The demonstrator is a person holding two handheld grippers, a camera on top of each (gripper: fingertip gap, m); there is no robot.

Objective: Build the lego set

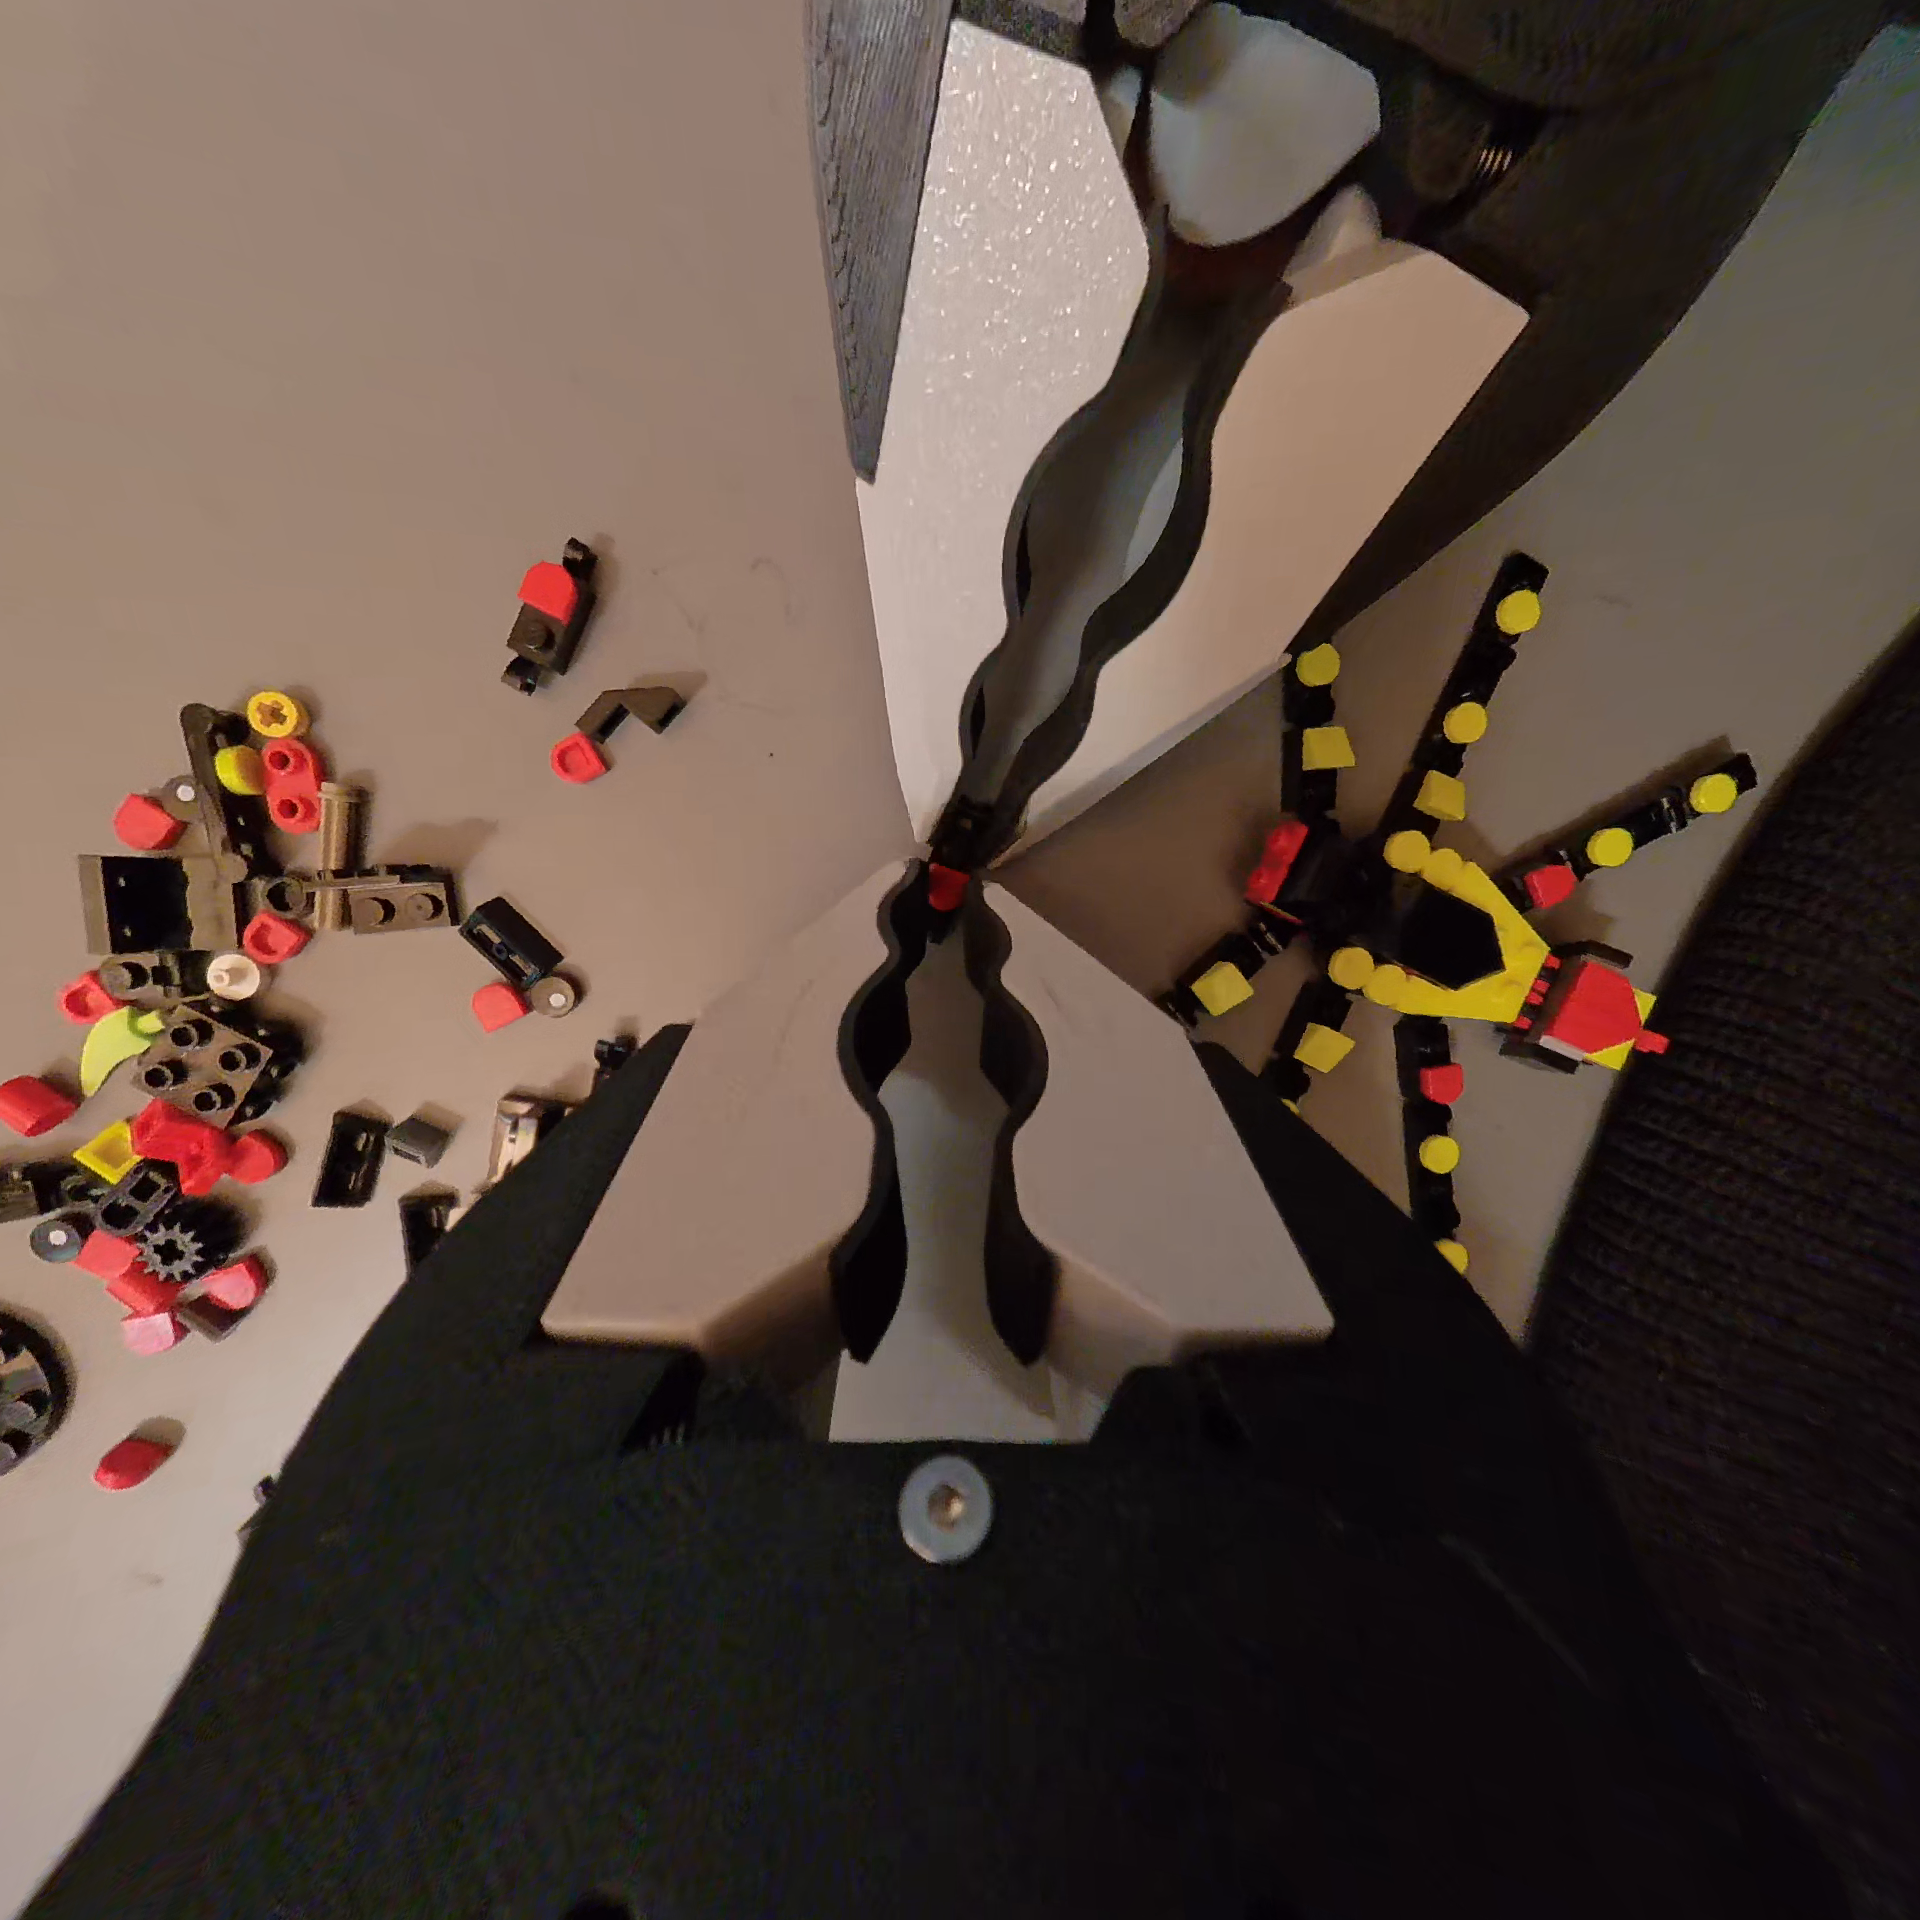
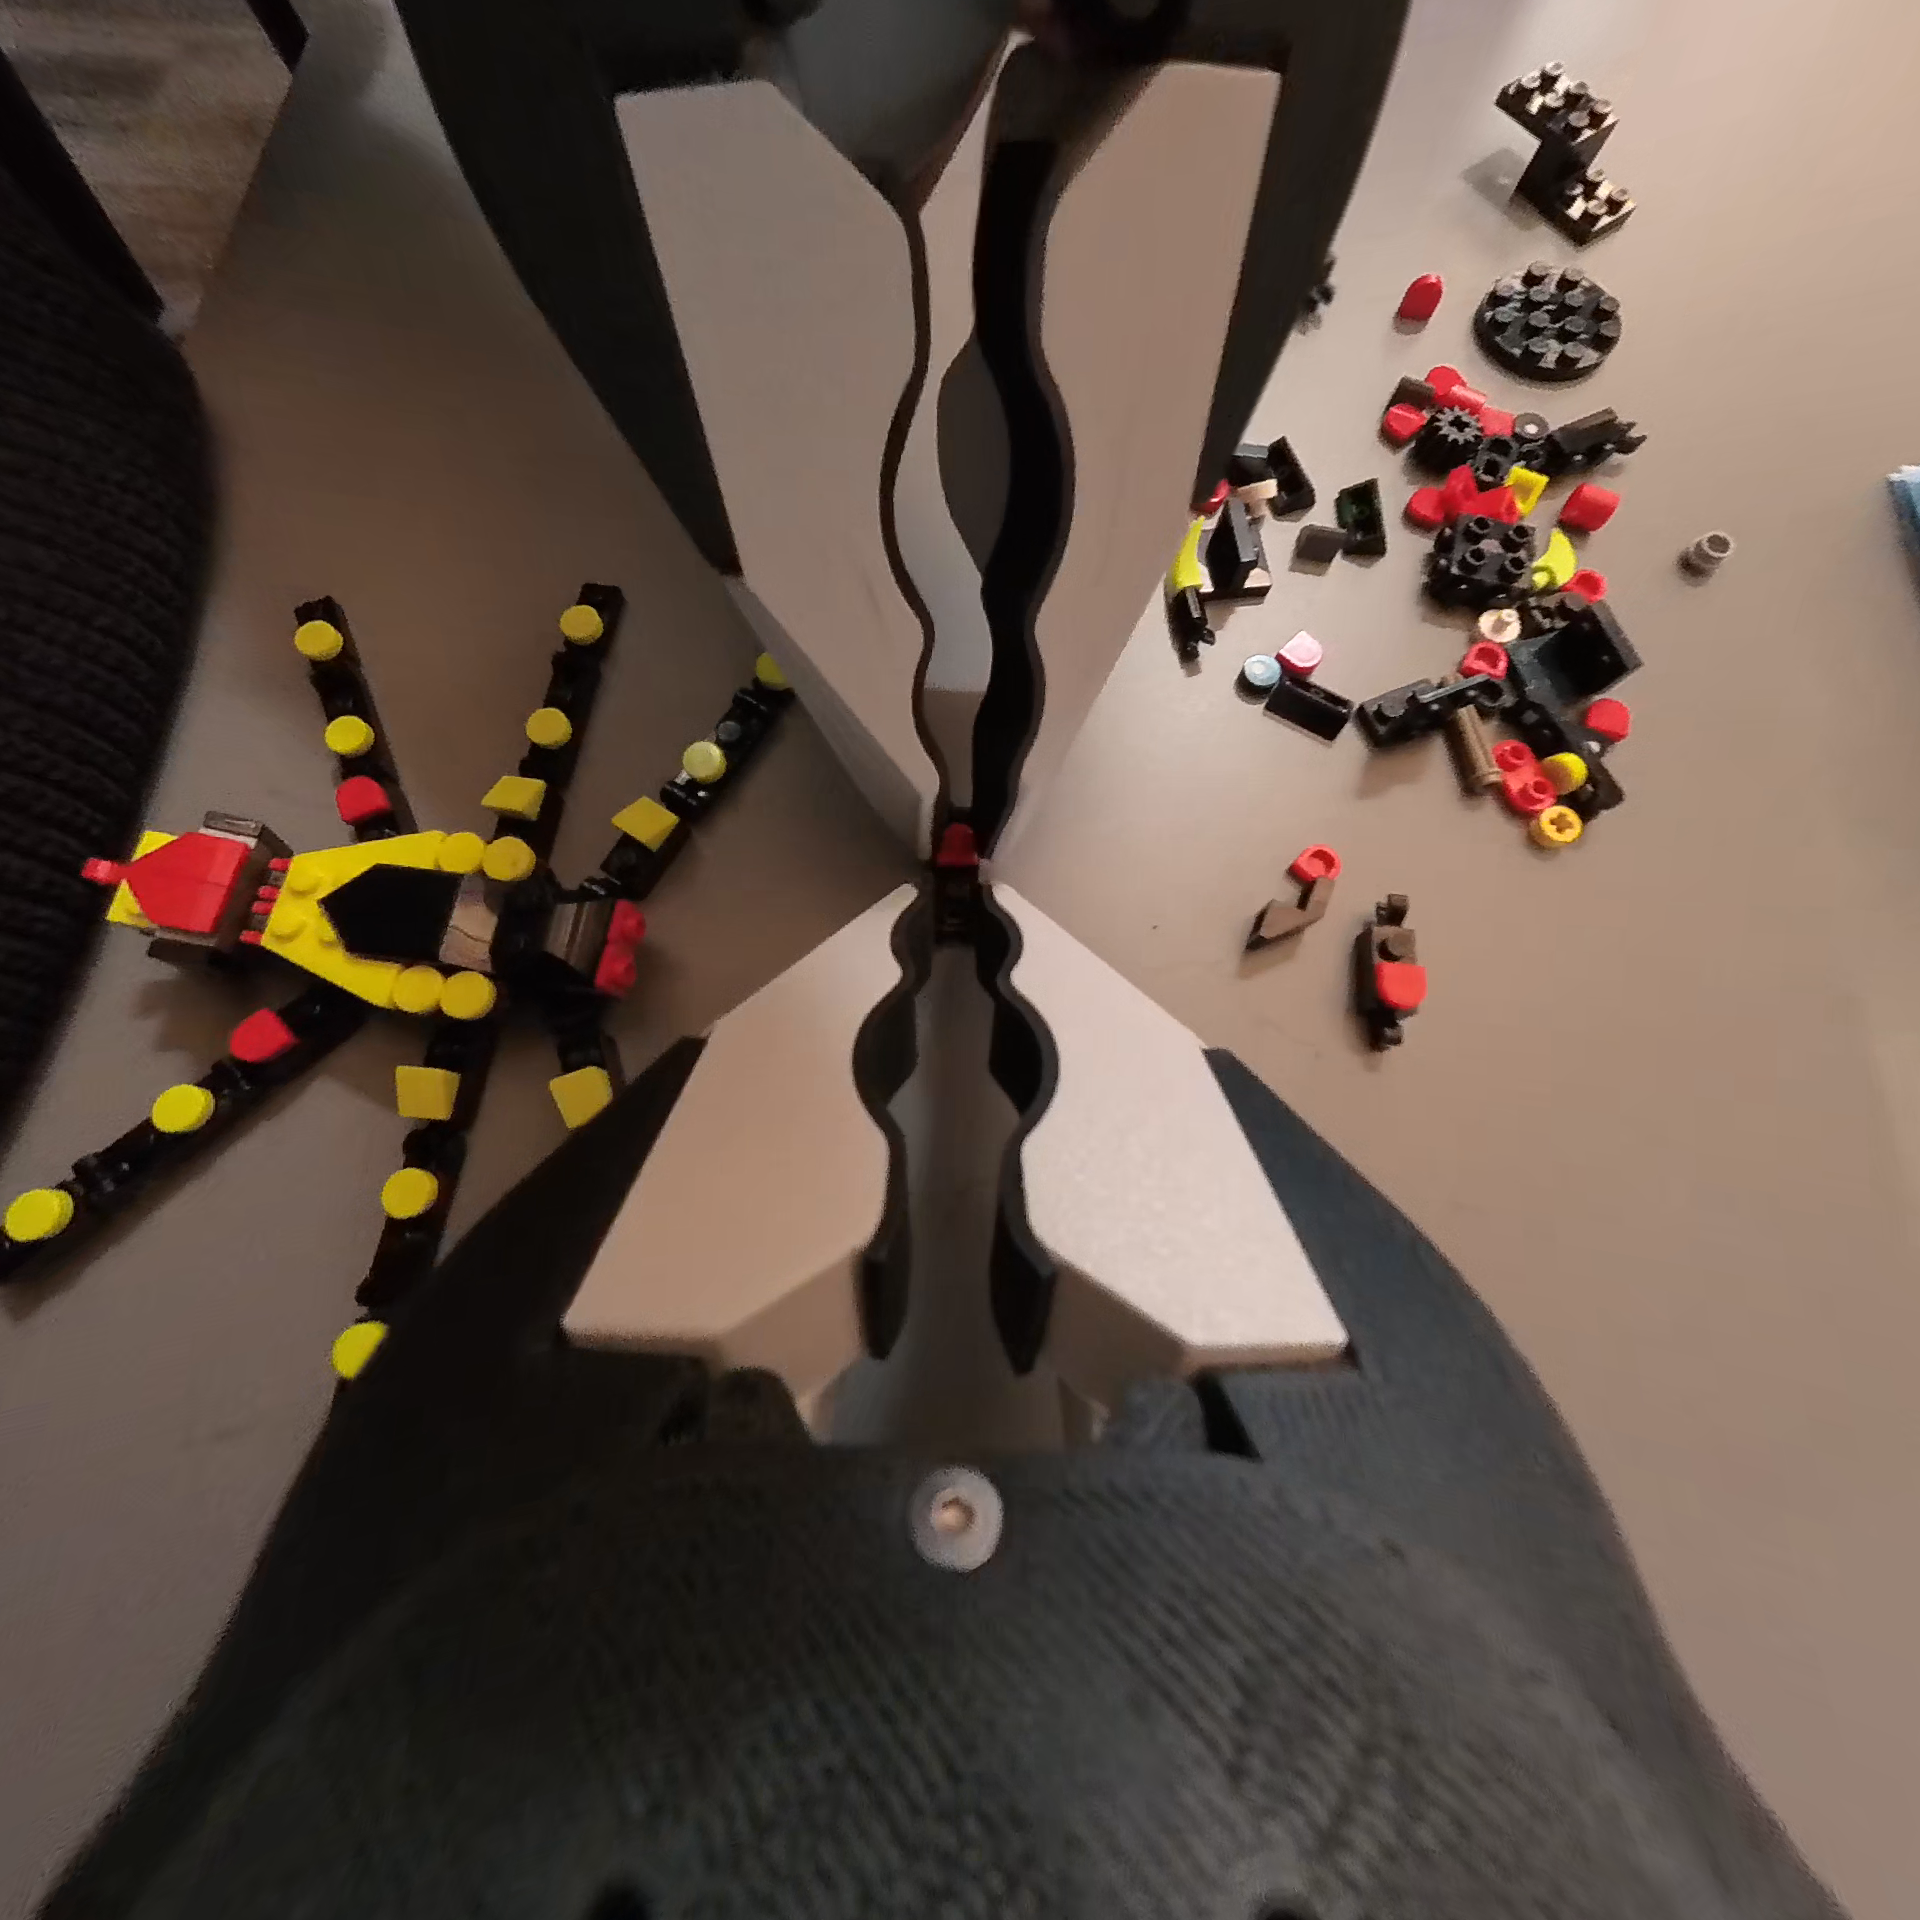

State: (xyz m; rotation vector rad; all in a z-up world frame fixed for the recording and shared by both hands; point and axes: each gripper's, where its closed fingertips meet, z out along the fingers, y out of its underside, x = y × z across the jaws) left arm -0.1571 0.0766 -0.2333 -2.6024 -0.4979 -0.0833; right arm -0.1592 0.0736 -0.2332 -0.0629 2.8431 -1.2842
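**Two grippers met tip to tip over one small piece**

Two tongs are seen closed nose to nose at frame centre: the left gripper (image 1: 940,914) and the right gripper (image 2: 951,914) are each pinched narrow on the same small black-and-red lego piece (image 1: 948,885), which is held above the tan table (image 1: 416,312).

Much of each view is blocked by the grippers' matte black printed bodies and white wedge-shaped fingers (image 1: 1101,1143) lined with wavy black pads.

A spider-like lego model (image 1: 1444,935) is laid flat at the right of the left wrist view and at the left of the right wrist view (image 2: 384,914); its yellow body is capped with a glossy black tile, and its thin black legs are dotted with round and sloped yellow studs.

A loose pile of bricks (image 1: 187,987), mostly red, black and yellow, is scattered at centre left, with a toothed black gear (image 1: 175,1247) among them. Dark knitted fabric (image 1: 1766,1247) is draped along the right edge.
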